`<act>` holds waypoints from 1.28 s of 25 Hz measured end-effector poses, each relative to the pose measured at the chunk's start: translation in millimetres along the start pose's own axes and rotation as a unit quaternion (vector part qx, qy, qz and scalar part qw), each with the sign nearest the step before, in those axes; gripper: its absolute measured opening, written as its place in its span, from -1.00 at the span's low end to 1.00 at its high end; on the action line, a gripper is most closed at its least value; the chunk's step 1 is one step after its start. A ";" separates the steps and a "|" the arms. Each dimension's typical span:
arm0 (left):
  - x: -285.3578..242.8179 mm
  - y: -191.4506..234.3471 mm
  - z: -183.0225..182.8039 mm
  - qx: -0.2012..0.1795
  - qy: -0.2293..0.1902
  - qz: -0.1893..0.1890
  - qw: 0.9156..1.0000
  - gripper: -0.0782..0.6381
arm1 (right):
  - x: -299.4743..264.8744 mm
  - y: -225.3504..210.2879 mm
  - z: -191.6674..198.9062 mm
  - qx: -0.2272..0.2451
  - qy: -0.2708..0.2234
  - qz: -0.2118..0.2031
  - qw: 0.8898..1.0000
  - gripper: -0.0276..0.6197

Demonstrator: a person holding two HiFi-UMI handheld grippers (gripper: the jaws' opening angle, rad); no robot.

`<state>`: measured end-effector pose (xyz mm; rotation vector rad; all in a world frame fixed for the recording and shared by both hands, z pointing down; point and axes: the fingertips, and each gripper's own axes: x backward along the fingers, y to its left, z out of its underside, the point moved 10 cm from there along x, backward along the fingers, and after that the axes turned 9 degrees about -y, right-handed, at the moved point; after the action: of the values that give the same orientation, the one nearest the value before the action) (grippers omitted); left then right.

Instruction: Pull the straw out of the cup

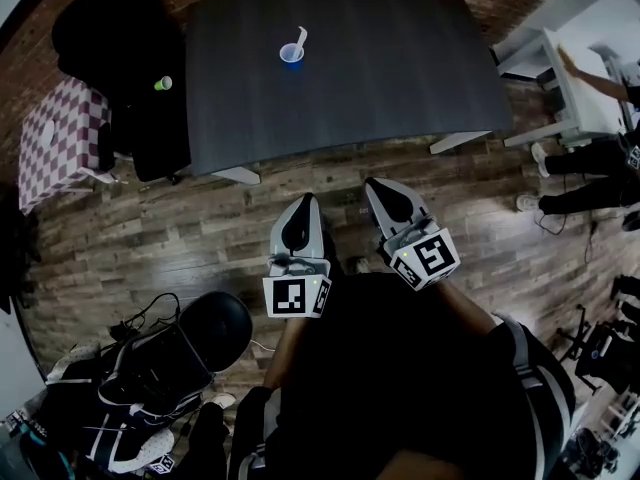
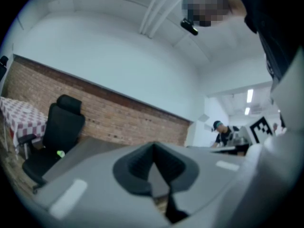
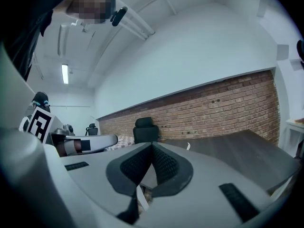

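Straw (image 1: 301, 38) leans in the cup (image 1: 291, 55), well ahead on the table (image 1: 400, 68); your left gripper (image 1: 300, 208), closed and empty like your right gripper (image 1: 385, 196), lines up nearer.

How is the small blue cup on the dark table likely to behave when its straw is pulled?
The cup looks small and open-topped, so probably light and apt to tip or lift with the straw. The straw leans over the rim, so a sideways pull would likely lever it over. The table looks smooth, so it may slide.
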<state>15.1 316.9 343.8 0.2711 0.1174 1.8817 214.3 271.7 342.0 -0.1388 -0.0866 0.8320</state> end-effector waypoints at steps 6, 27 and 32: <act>-35.6 66.2 -6.8 0.008 0.002 0.001 1.000 -0.77 | -62.0 -6.9 4.9 0.005 0.005 0.019 1.000 -0.90; -112.6 149.0 -12.1 0.028 0.007 0.034 0.999 -0.77 | -172.5 -25.7 1.1 0.010 -0.001 0.058 0.998 -0.90; -138.9 158.4 -8.7 0.009 0.005 0.034 0.999 -0.77 | -197.1 -45.9 7.5 0.005 0.001 0.059 0.998 -0.90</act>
<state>-91.3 135.0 351.7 0.2812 0.1347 1.9505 114.7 95.6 352.2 -0.1360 -0.0729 0.9493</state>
